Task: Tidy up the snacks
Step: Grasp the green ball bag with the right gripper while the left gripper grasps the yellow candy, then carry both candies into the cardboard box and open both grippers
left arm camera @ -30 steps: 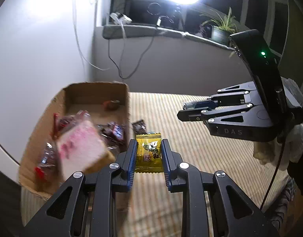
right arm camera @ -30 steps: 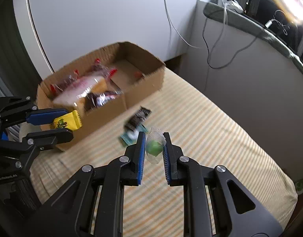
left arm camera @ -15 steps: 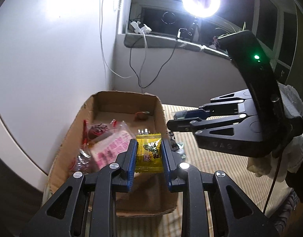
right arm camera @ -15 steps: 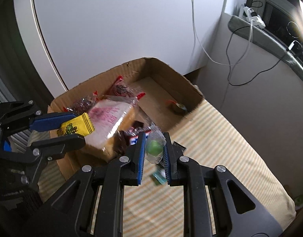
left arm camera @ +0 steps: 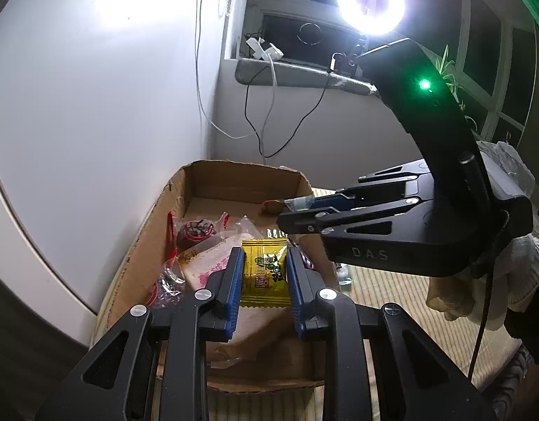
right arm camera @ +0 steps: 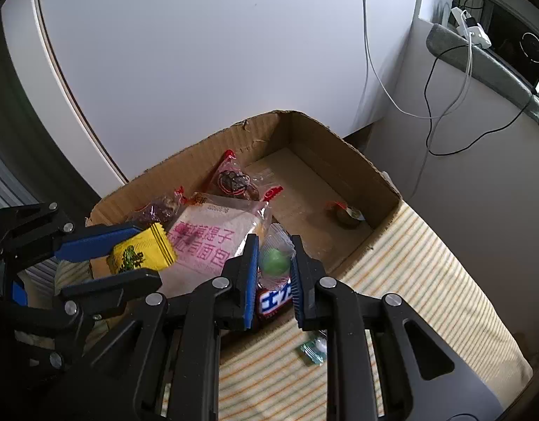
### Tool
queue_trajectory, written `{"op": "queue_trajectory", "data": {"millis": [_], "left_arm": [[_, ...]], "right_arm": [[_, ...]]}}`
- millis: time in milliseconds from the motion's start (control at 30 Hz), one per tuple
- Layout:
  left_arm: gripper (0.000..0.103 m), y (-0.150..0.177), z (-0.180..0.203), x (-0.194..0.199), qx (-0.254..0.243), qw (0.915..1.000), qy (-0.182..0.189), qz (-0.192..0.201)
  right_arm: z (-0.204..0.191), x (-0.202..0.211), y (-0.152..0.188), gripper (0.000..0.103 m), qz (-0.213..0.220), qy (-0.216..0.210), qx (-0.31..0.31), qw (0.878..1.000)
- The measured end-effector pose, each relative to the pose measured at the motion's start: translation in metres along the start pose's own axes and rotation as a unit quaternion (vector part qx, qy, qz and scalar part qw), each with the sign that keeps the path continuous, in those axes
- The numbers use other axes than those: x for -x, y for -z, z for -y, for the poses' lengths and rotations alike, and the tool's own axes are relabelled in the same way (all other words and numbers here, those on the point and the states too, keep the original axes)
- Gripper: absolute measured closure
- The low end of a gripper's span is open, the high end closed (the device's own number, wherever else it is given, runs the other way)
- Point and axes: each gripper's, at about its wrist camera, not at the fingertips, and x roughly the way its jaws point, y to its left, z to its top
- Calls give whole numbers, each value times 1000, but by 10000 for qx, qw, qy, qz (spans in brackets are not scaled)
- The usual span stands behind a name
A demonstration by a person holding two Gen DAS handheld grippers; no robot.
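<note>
Between my left gripper [left arm camera: 264, 280] pads, lower centre of the left wrist frame, sits the yellow snack packet [left arm camera: 265, 275], clamped by its side edges. My right gripper [right arm camera: 275, 273] is closed on a clear-wrapped green candy [right arm camera: 276, 261], lower centre of the right wrist frame. Both hang over the cardboard box [right arm camera: 360, 165], near its front end, above the pink bread bag [right arm camera: 206, 242].

Risks, as I judge them: the grippers are close together over the same end, so they could knock each other on release. The candy wrapper is thin and slick; it may cling to a pad or slide out early and land on the striped mat [right arm camera: 427, 280] instead. The packet may land on the bread bag's slope and slide.

Around: red-trimmed snack bags [right arm camera: 232, 180] at the box's left and centre, a small brown candy [right arm camera: 346, 215] alone at the far end, a dark chocolate bar [right arm camera: 273, 301] under my right pads. One teal-wrapped sweet [right arm camera: 313, 349] lies on the mat, lower centre, outside the box. Cables [right arm camera: 434, 80] hang upper right, out of the way.
</note>
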Motion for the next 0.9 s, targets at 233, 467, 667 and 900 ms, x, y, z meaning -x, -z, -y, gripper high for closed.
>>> {"op": "queue_trajectory", "data": {"millis": [233, 467, 667, 900], "left_arm": [[80, 1, -8, -3, 75, 9999, -93, -7], [61, 2, -13, -3, 133, 9997, -213, -12], [54, 2, -12, 0, 159, 9996, -248, 33], [54, 2, -9, 2, 162, 9996, -224, 72]], "right_arm": [[-2, -5, -6, 86, 46, -40, -31, 10000], [3, -4, -7, 46, 132, 23, -143, 9998], [18, 1, -4, 35, 190, 47, -386, 9991], [44, 8, 9, 34, 153, 120, -623, 9979]]}}
